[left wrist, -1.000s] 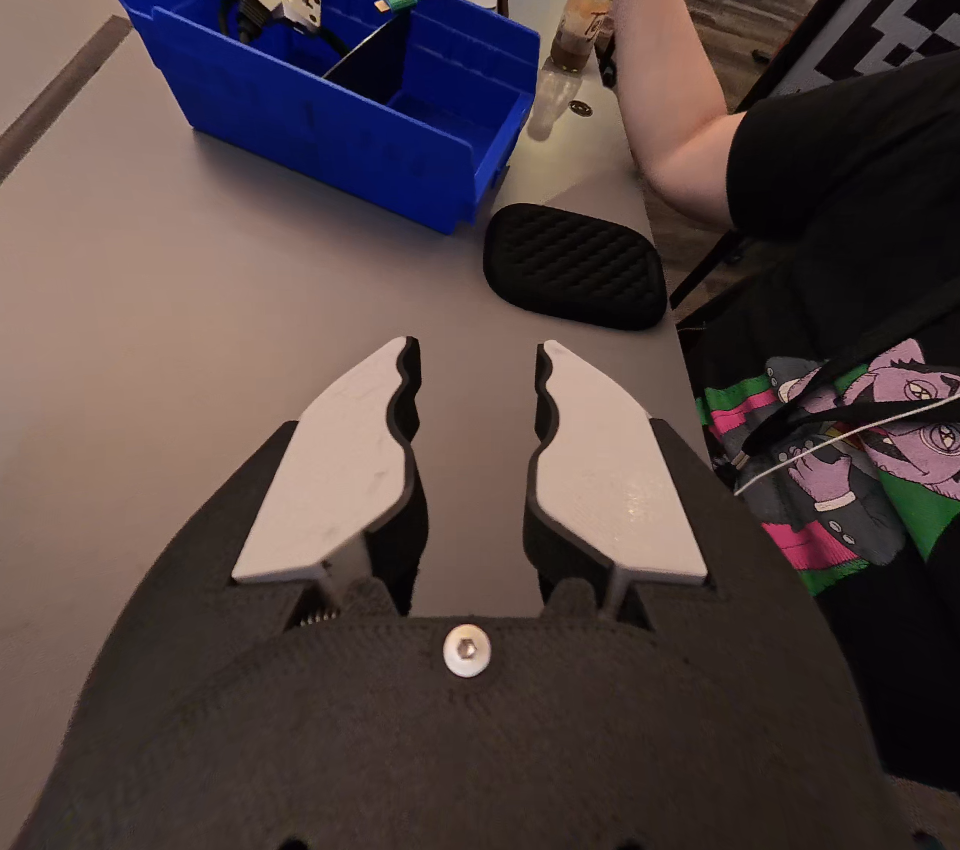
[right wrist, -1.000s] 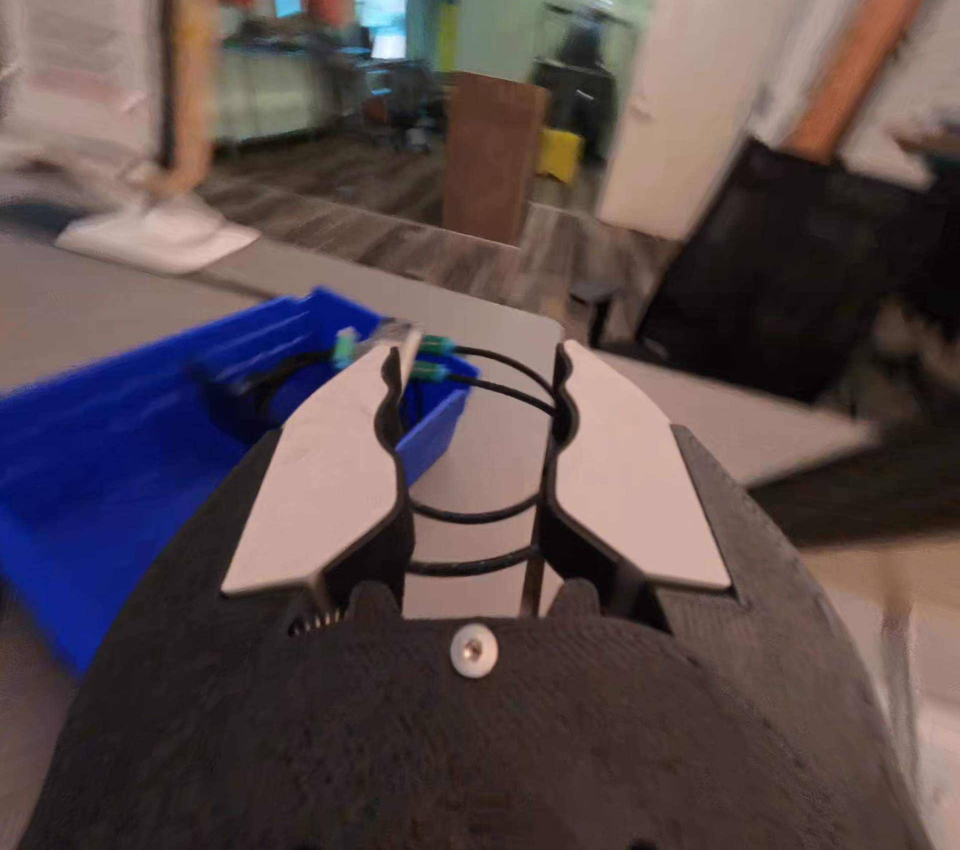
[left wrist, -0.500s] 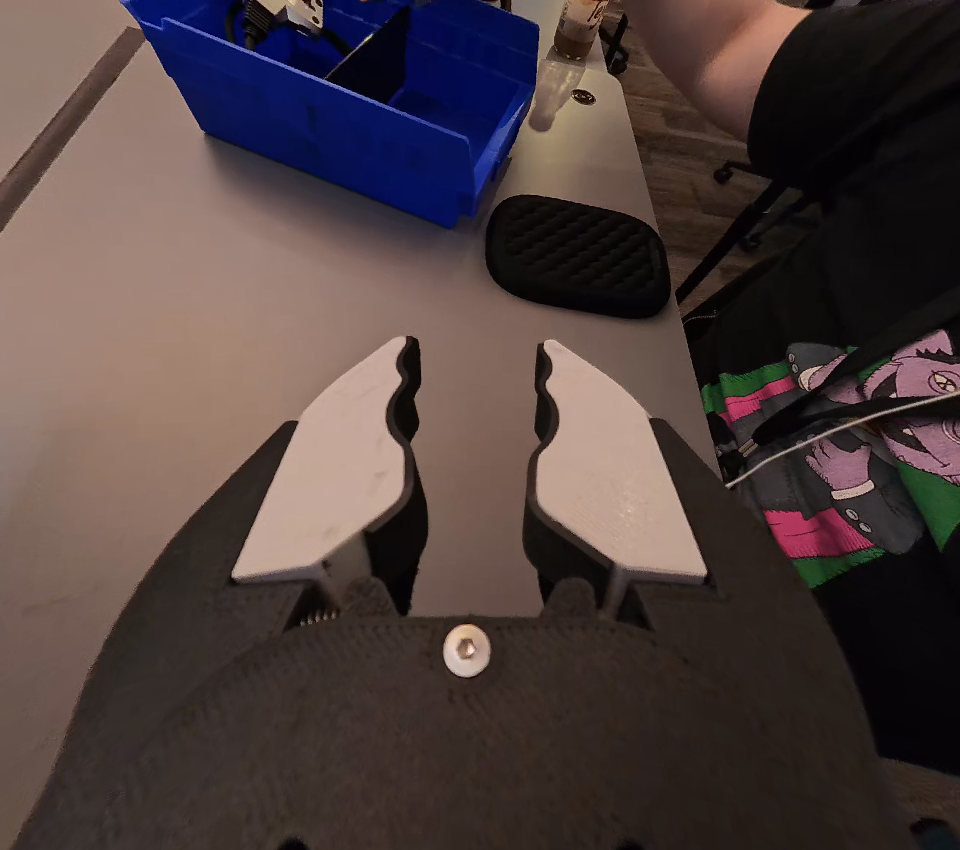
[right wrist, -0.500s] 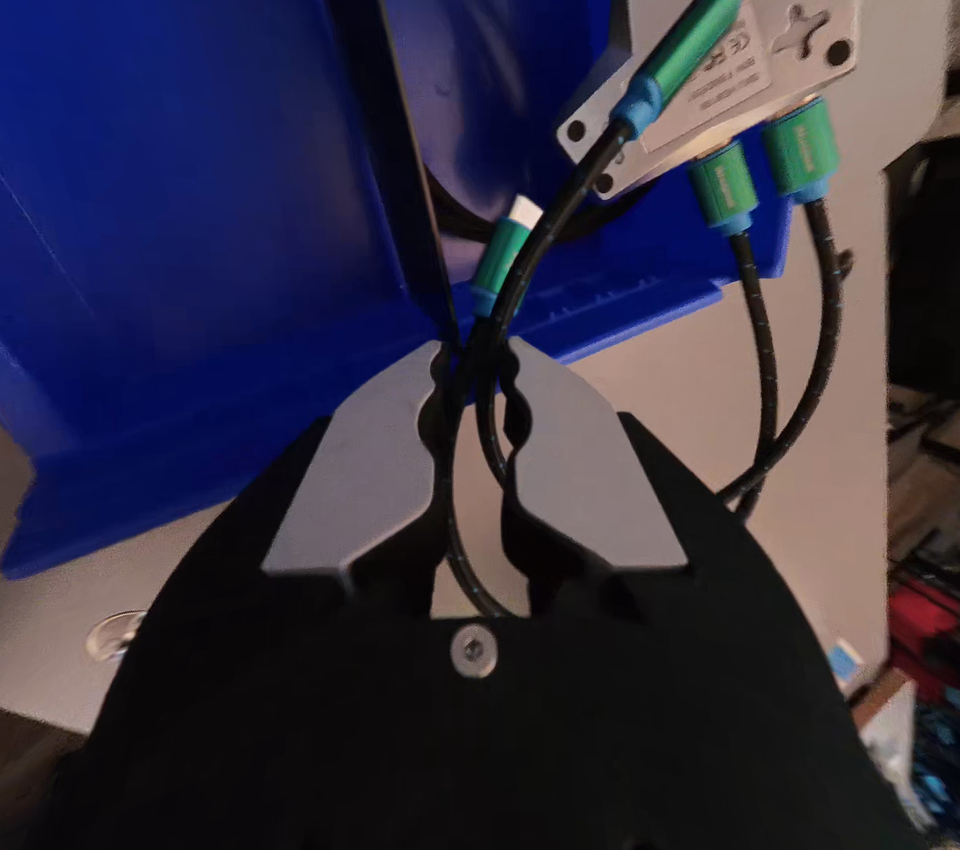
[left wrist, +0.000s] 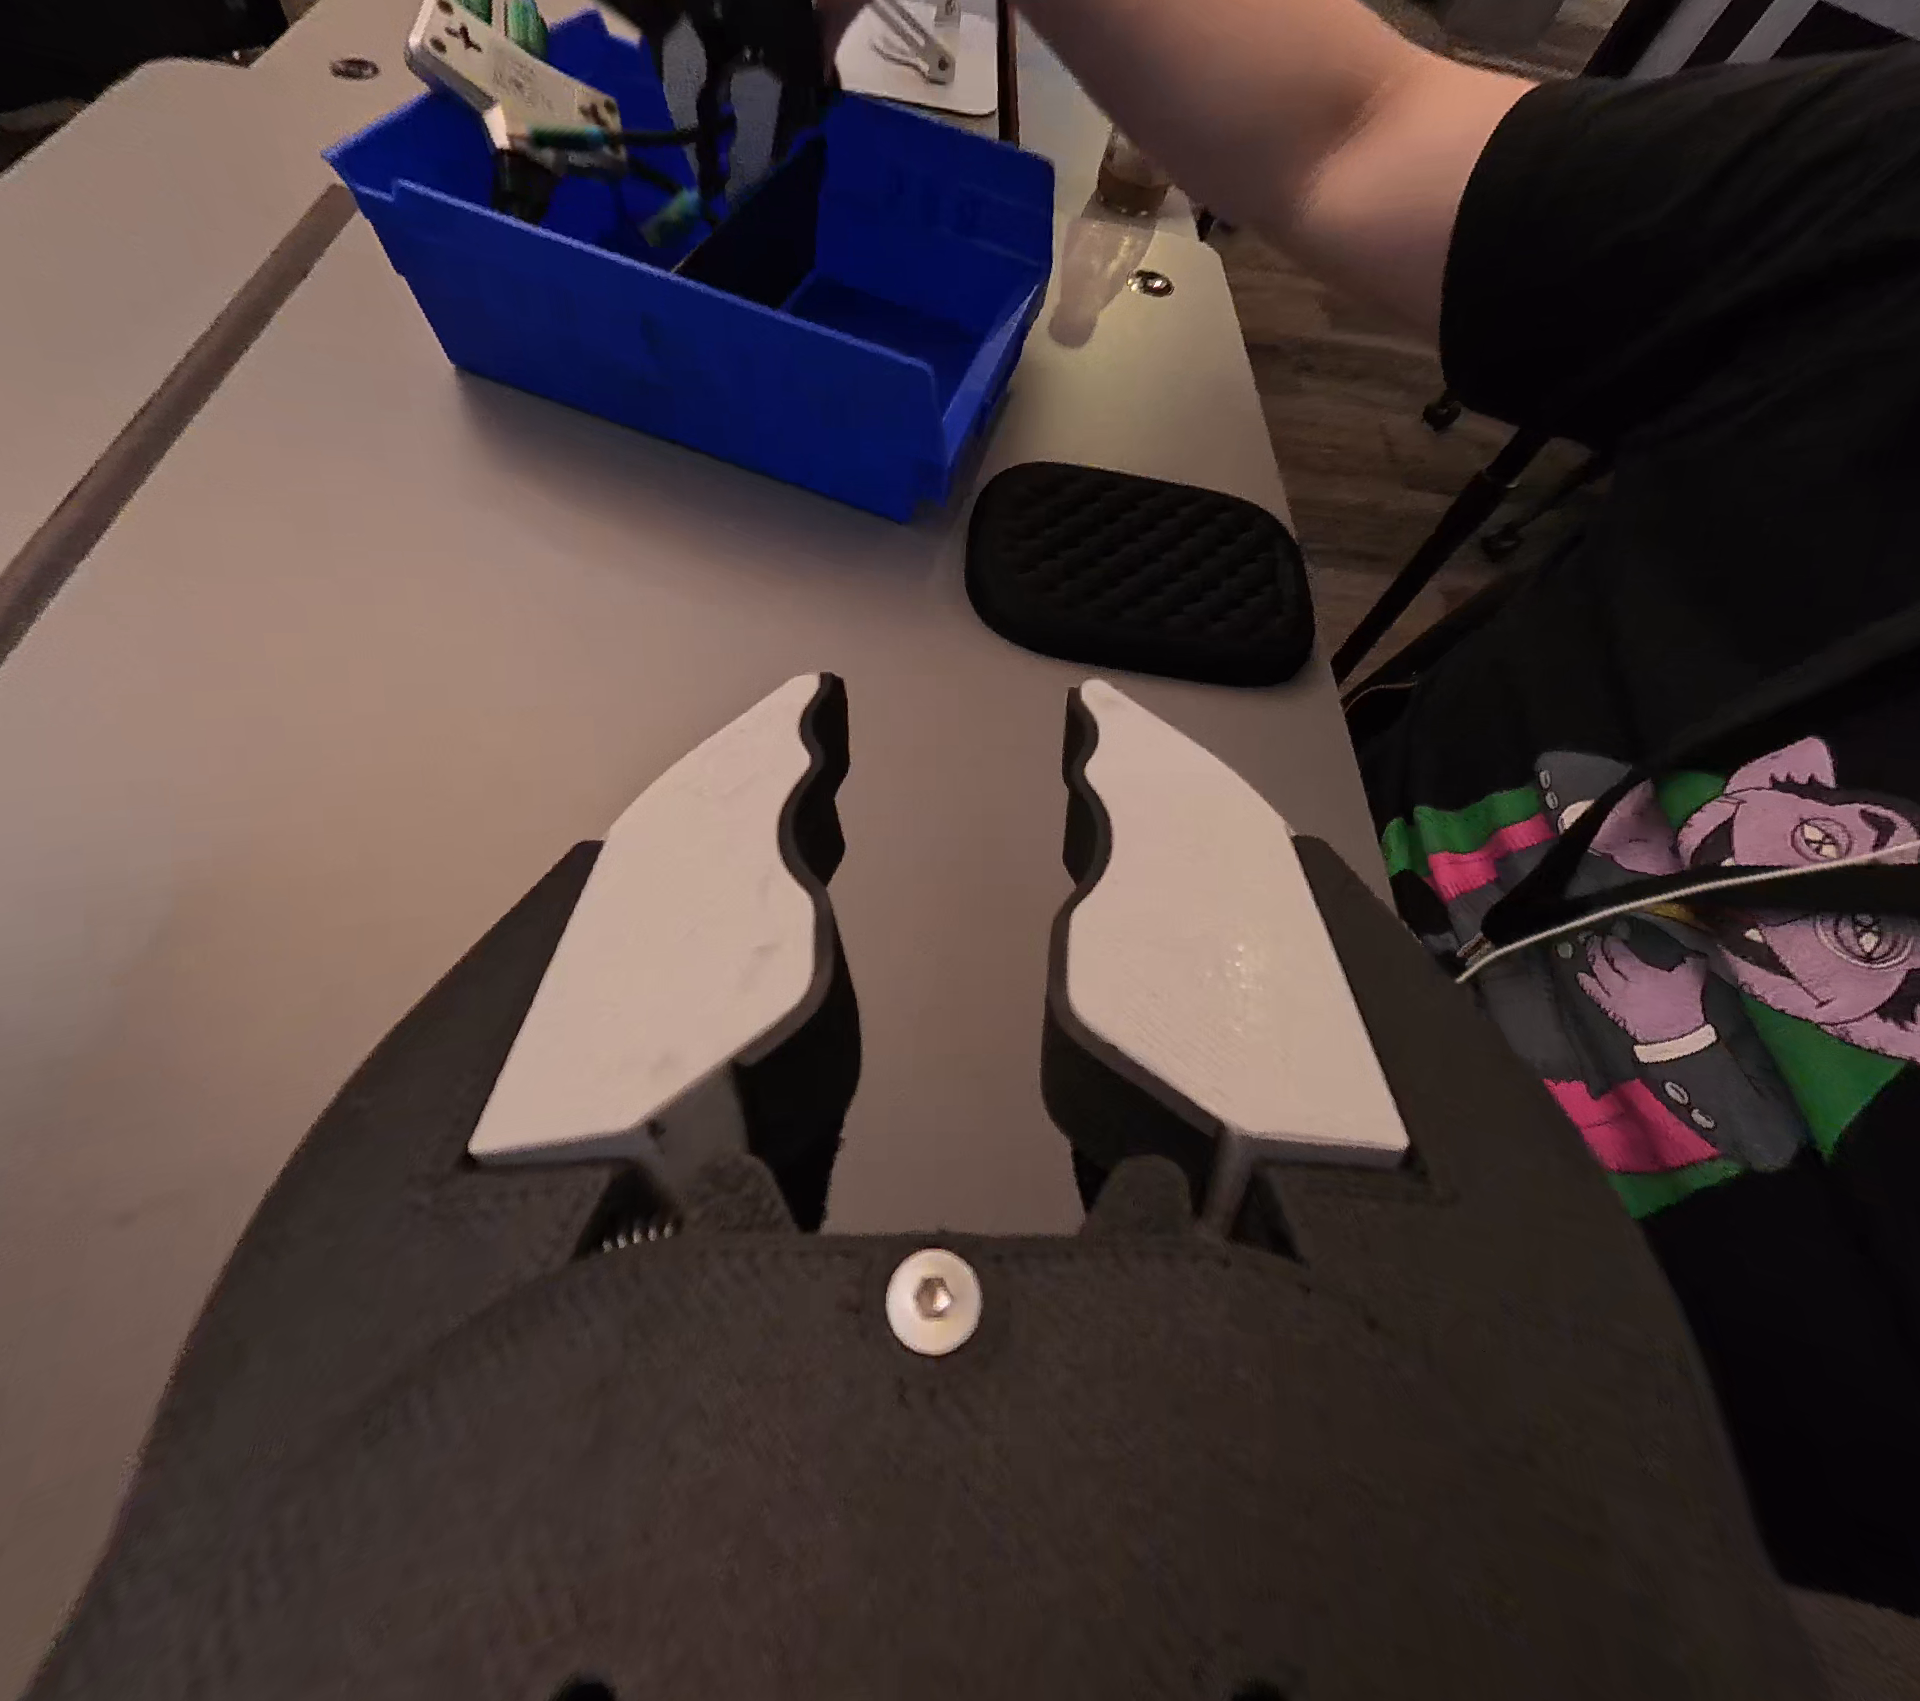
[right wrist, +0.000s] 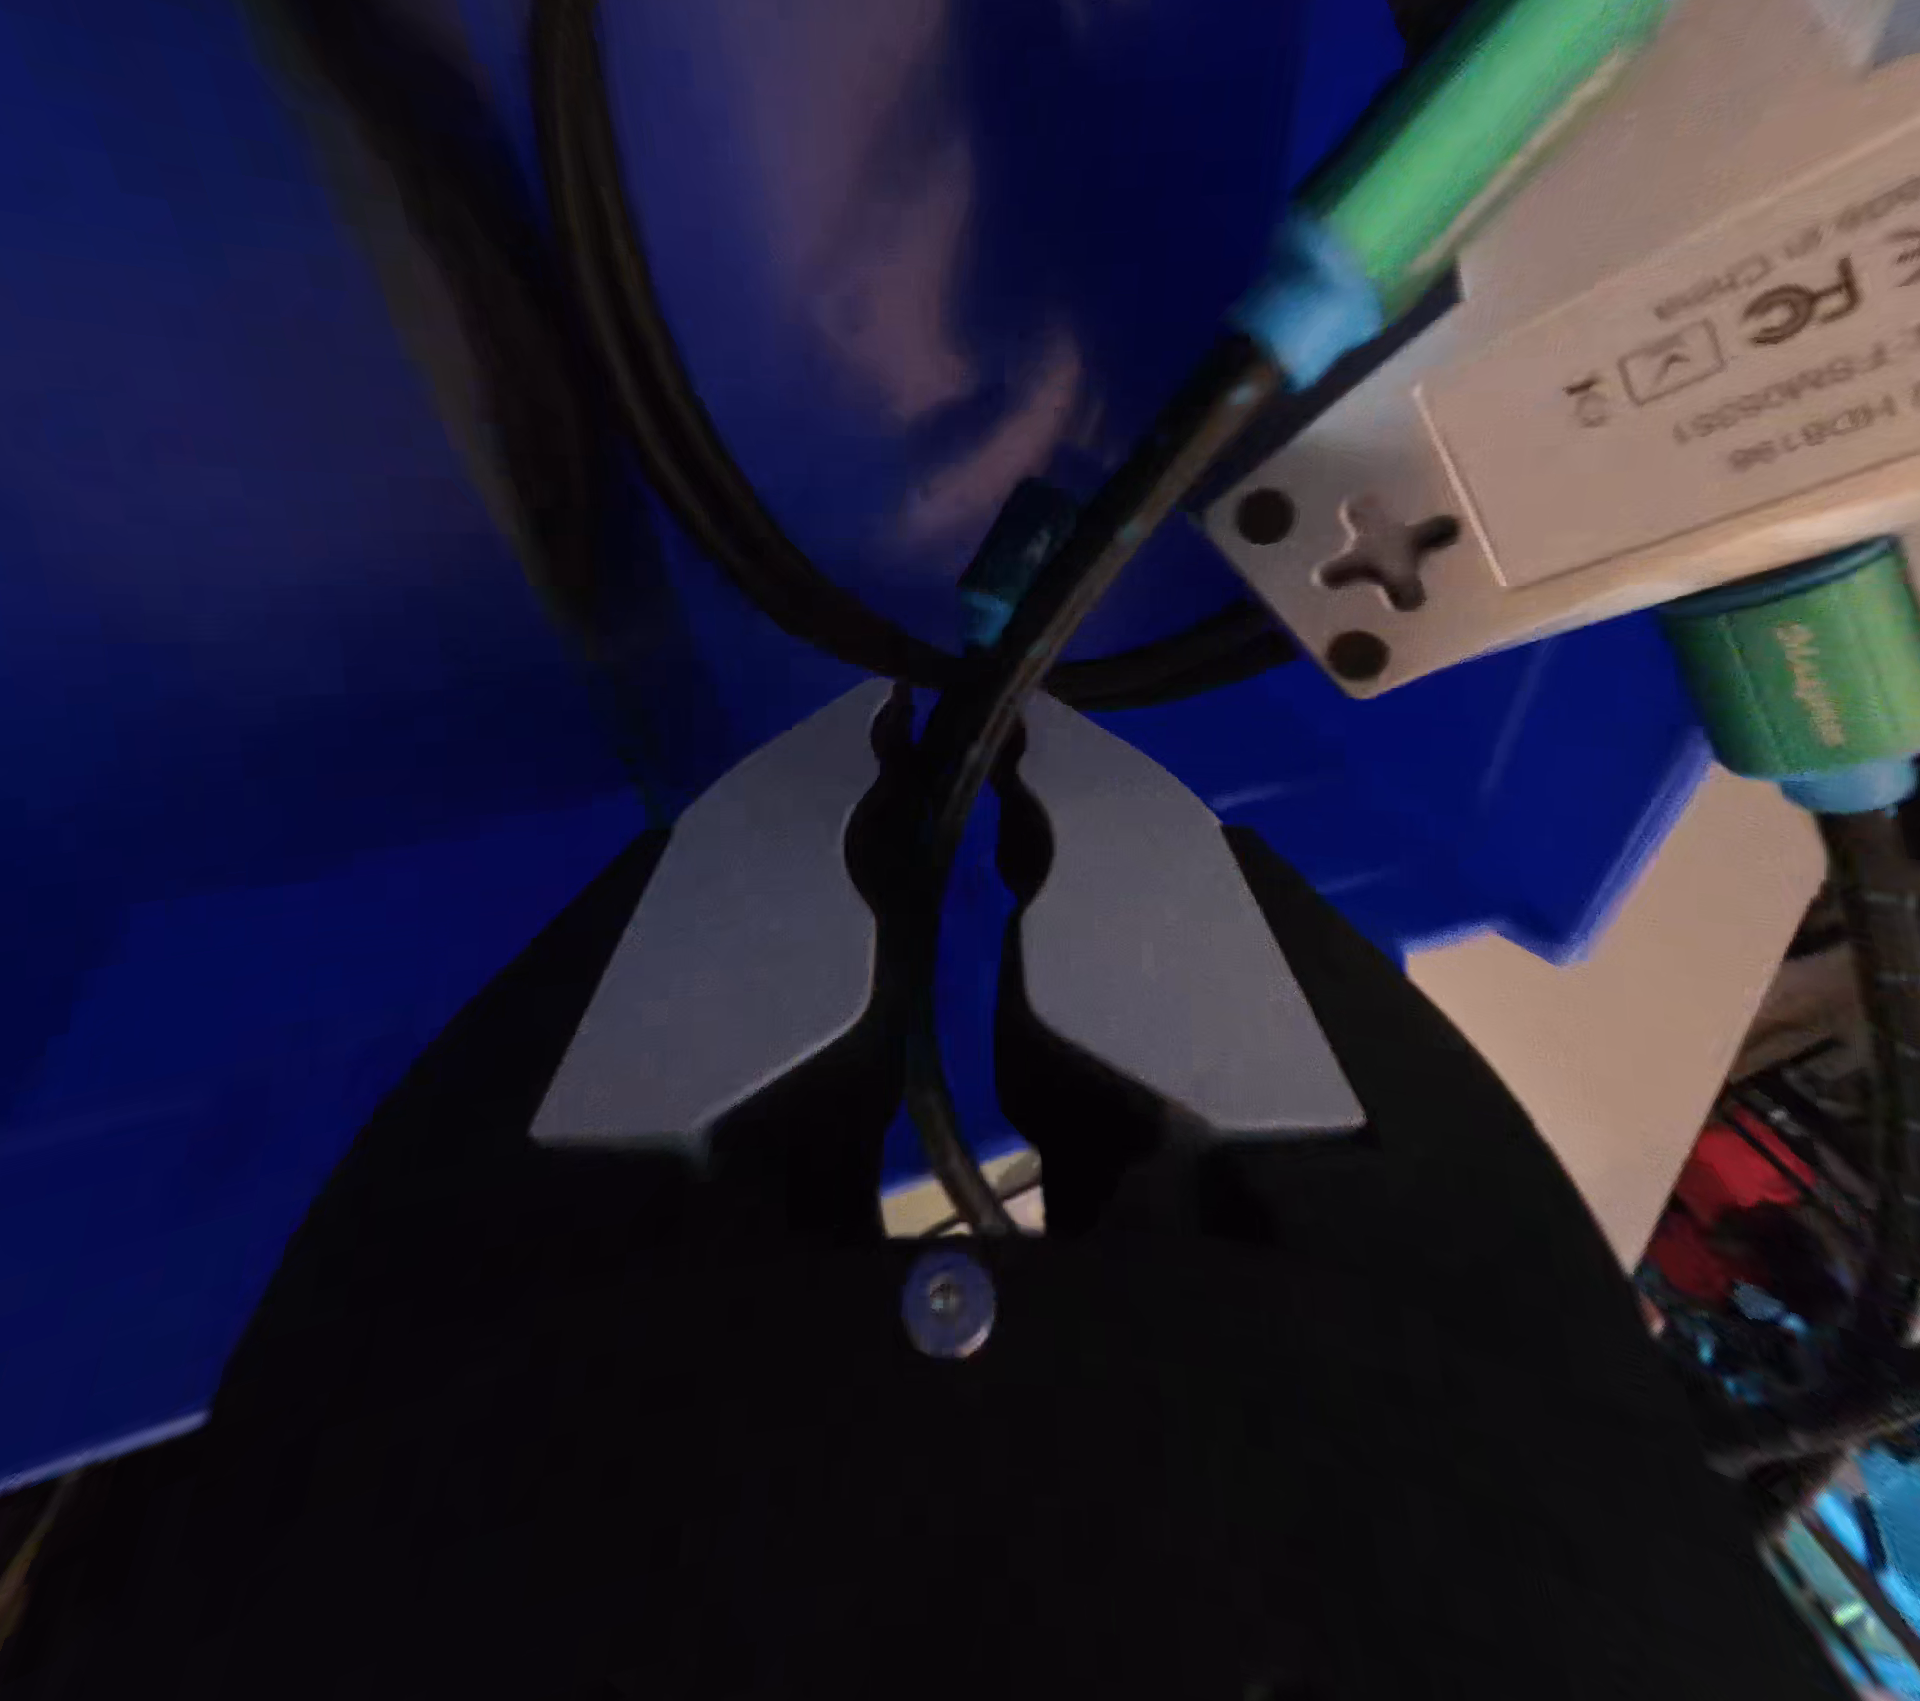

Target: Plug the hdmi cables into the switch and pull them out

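Note:
A silver HDMI switch [left wrist: 499, 77] leans on the far left rim of a blue bin [left wrist: 727, 363]. Two green-ended cable plugs [left wrist: 497, 4] sit in its upper end. My right gripper [right wrist: 951, 701] reaches down into the bin, its jaws closed on black braided HDMI cables [right wrist: 930, 945]. The switch [right wrist: 1558, 404] is just right of its tips. A loose green plug [right wrist: 1475, 124] lies across it, and another green plug [right wrist: 1766, 675] is inserted. My left gripper [left wrist: 945, 695] is open and empty, low over the grey table [left wrist: 416, 664], well short of the bin.
A black textured pad [left wrist: 1138, 576] lies right of the bin near the table edge. A small bottle [left wrist: 1127, 165] and a white sheet [left wrist: 925, 62] sit behind the bin. The person's arm [left wrist: 1195, 51] reaches over the far right. A dark divider [left wrist: 758, 228] splits the bin.
My right gripper swung down into the bin, closed on the black cables and moved nearer the switch. My left gripper has stayed open over the table.

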### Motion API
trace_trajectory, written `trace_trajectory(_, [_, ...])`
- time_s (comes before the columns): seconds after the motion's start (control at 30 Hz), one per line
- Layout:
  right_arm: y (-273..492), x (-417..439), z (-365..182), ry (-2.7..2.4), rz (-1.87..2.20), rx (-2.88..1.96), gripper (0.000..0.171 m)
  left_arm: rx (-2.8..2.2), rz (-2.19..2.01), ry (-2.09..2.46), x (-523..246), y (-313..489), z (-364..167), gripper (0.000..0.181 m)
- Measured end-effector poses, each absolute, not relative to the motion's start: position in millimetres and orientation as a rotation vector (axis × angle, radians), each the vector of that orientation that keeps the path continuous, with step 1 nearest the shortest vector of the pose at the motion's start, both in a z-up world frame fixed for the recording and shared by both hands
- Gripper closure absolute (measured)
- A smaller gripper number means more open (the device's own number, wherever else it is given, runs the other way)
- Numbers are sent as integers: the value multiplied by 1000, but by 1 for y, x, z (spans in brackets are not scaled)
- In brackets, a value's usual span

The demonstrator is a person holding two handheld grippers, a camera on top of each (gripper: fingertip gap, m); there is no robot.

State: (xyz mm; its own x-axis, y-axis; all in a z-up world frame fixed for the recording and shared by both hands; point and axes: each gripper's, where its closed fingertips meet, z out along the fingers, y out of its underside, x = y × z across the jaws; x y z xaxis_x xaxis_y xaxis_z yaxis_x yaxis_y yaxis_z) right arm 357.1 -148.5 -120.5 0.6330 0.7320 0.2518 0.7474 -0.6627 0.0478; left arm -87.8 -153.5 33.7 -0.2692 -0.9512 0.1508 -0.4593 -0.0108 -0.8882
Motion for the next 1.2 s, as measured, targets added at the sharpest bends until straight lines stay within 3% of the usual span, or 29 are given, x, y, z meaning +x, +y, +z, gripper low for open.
trace_trajectory(0.1, [-141,351,-120,-1206,-321,-2766,150,-1458,-1226,1709,-97,-148,47,141])
trace_trajectory(0.27, [-137,347,-81,-1112,-429,-2659,121,-1474,-1124,1476,-140,-114,92,135])
trace_trajectory(0.43, [-173,361,-27,-389,-651,-2531,113,-1554,-878,1259,-206,-76,117,133])
trace_trajectory(0.57, [-251,366,-37,201,-582,-2392,102,-1561,-871,1166,-237,-74,133,131])
trace_trajectory(0.67, [-274,338,-73,346,-273,-2387,93,-1529,-937,1151,-248,-84,142,131])
trace_trajectory(0.7, [-275,330,-83,350,-202,-2398,96,-1522,-940,1146,-251,-85,143,131])
trace_trajectory(0.73, [-277,329,-91,348,-192,-2410,110,-1520,-937,1136,-255,-85,144,131])
trace_trajectory(0.77, [-279,331,-98,348,-224,-2426,134,-1520,-934,1125,-258,-85,145,131])
trace_trajectory(0.83, [-275,329,-107,320,-213,-2453,159,-1517,-932,1111,-264,-87,148,131])
trace_trajectory(1.2, [-267,360,-110,435,-327,-2459,153,-1445,-978,1003,-305,-91,167,131])
